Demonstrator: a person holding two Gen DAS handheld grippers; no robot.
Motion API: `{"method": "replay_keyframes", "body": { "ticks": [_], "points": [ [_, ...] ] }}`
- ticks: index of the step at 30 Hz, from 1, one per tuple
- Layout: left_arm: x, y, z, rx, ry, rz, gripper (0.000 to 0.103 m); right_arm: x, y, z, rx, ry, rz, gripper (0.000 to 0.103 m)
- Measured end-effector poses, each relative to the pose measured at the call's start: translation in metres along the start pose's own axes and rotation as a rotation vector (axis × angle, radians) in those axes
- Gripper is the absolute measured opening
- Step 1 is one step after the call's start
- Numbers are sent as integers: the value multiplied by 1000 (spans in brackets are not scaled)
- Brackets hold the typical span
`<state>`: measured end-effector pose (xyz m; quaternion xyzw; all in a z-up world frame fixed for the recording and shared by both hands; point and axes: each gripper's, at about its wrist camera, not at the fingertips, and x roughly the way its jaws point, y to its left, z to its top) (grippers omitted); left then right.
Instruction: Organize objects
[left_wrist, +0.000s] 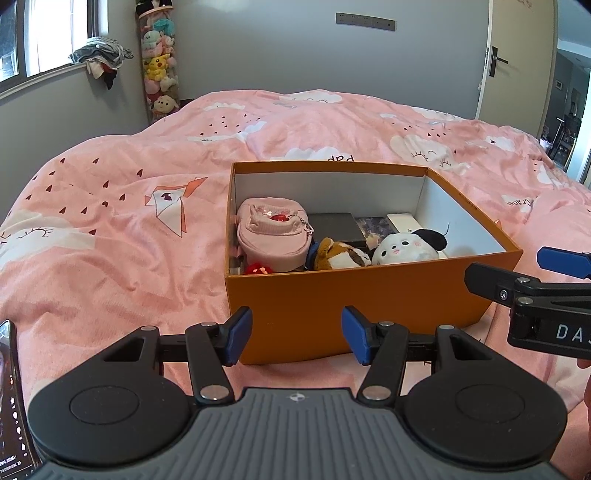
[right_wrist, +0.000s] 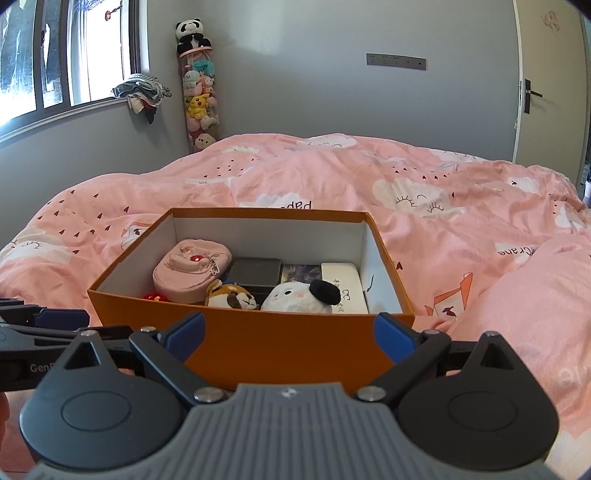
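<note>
An orange box (left_wrist: 332, 314) with a white inside sits open on a bed (left_wrist: 129, 221) covered by a pink quilt with clouds and small hearts. The box lies toward the near edge of the bed, roughly midway along it.

Inside, a pink pouch (left_wrist: 271, 236) with a red charm and a short chain rests against the left wall. Just beside it, near the front wall, lie a brown and white plush toy (left_wrist: 341, 256) and a white round plush toy (left_wrist: 404, 247) with a black ear; the two plush toys touch each other. A small red thing (left_wrist: 258, 269) sits in the front left corner, partly hidden by the wall. Behind the toys, flat on the bottom, are a dark grey case (right_wrist: 256, 271), a dark printed card or booklet (right_wrist: 301, 273), and a white case (right_wrist: 343, 286) along the right wall.

The left hand-held gripper (left_wrist: 297, 339) hovers in front of the box's near wall with its blue-padded fingers spread apart and nothing between them. The right hand-held gripper (right_wrist: 290, 338) is also just in front of the near wall, its fingers spread wide and holding nothing; it enters the left wrist view at the right edge, near the box's right front corner.

At the far left corner of the room stands a tall clear tube of plush toys (right_wrist: 199, 99) with a panda on top. Clothes (right_wrist: 142, 92) lie heaped on the window sill, and a door (right_wrist: 546, 85) stands at the right.
</note>
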<state>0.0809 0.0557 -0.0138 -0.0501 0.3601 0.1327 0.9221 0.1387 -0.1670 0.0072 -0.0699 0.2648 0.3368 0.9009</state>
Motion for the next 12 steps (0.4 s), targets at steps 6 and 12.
{"method": "replay_keyframes", "body": {
  "ticks": [6, 12],
  "points": [
    [-1, 1, 0, -8, -2, 0, 66, 1, -2, 0, 9, 7, 0, 98],
    [-1, 2, 0, -11, -5, -1, 66, 3, -2, -1, 8, 16, 1, 98]
  ]
}}
